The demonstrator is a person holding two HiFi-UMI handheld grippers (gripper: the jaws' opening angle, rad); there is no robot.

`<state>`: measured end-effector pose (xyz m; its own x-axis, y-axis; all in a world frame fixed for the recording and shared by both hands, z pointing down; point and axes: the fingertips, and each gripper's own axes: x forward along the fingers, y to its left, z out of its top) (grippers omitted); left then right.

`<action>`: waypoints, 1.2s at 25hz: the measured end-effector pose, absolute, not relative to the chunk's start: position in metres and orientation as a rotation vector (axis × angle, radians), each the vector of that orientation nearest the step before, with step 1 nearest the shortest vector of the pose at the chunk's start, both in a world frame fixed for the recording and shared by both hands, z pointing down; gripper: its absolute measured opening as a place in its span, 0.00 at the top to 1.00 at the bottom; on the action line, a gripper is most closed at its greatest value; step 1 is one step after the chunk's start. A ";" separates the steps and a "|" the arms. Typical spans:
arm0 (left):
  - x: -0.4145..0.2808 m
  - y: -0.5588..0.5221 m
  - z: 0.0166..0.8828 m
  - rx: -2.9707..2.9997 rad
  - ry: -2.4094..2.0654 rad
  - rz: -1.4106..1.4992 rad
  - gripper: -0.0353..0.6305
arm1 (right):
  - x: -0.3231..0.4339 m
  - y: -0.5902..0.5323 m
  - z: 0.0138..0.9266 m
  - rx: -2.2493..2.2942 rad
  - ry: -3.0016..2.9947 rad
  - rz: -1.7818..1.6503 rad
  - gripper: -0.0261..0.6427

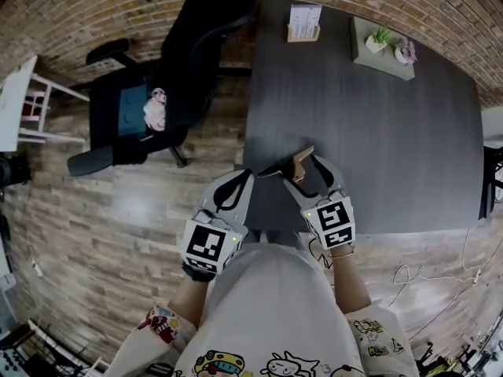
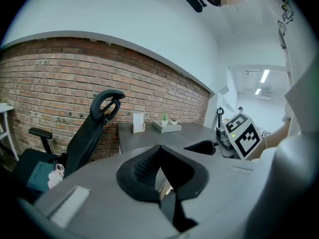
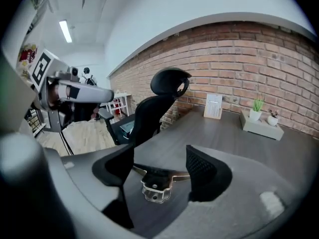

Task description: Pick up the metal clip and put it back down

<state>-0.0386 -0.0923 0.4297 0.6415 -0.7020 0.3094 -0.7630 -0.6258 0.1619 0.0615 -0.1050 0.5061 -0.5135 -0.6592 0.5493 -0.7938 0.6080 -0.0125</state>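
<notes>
The metal clip spans the gap between the two black pads of my right gripper, its thin wings touching both pads. In the head view the clip is in the right gripper over the near left corner of the dark grey table. My left gripper hangs just left of that corner, over the floor, shut with nothing in it. In the left gripper view its pads meet, and the right gripper's marker cube shows to the right.
A black office chair with a cloth on its seat stands left of the table. At the table's far edge are a card holder and a grey tray with small plants. A white shelf stands at the far left.
</notes>
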 end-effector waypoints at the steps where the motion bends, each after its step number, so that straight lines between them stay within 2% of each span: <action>1: -0.039 -0.093 0.426 2.591 -1.188 0.308 0.95 | 0.063 -0.106 0.499 1.161 -2.346 0.350 0.47; 11: -0.034 -0.118 0.378 2.679 -1.248 0.205 0.95 | 0.091 -0.128 0.420 1.323 -2.447 0.231 0.49; 18: -0.021 -0.122 0.346 2.724 -1.246 0.152 0.95 | 0.116 -0.123 0.371 1.418 -2.567 0.257 0.58; 26: -0.010 -0.123 0.334 2.747 -1.237 0.129 0.95 | 0.130 -0.120 0.347 1.430 -2.644 0.221 0.80; 30: -0.010 -0.123 0.337 2.721 -1.250 0.138 0.95 | 0.135 -0.116 0.342 1.424 -2.654 0.222 0.84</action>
